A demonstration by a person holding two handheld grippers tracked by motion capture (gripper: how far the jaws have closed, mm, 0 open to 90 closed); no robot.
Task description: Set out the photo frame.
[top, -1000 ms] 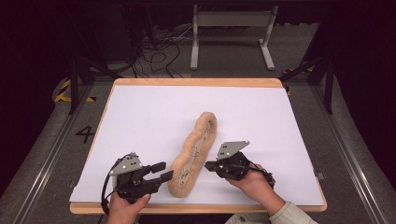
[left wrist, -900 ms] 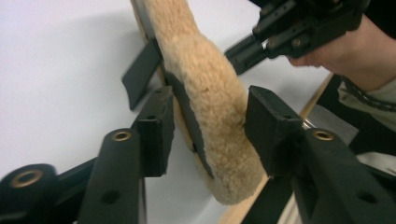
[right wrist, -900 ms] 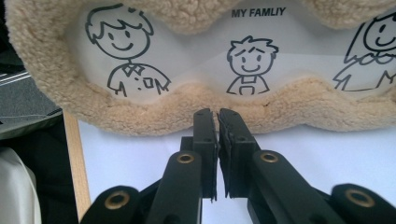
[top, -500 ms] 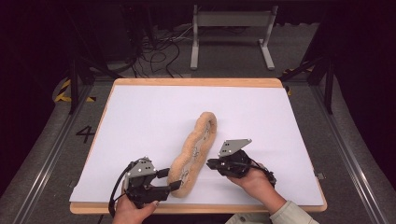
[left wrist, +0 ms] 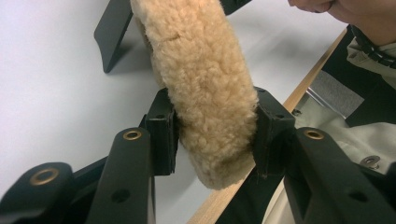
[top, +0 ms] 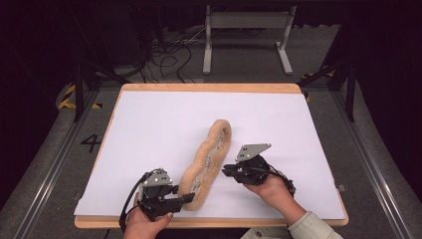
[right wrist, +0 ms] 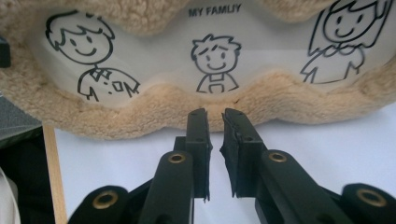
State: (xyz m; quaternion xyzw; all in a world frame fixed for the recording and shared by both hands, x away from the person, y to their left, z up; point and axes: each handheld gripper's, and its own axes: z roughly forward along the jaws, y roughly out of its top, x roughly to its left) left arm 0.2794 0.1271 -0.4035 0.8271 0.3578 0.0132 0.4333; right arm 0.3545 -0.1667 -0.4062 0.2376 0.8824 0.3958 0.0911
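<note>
A long tan fleece picture frame [top: 206, 159] lies slantwise on the white table top [top: 149, 124]. Its window shows cartoon figures under the words "MY FAMILY" [right wrist: 215, 9]. My left gripper [top: 188, 198] is shut on the frame's near end [left wrist: 205, 93], one pad pressing into each side of the fleece close to the table's front edge. My right gripper [top: 226, 170] is at the frame's right flank. Its jaws are nearly together with nothing between them, and its tips [right wrist: 215, 119] reach the lower fleece border [right wrist: 154, 116].
The wooden front edge [top: 224, 221] runs just under both hands. A black flat piece [left wrist: 112, 37] juts down from the frame's far side onto the table. Cables [top: 169, 55] and a metal stand [top: 246, 35] are on the floor behind the table.
My left gripper has moved a little right and closed on the frame's near end. The right gripper has hardly moved.
</note>
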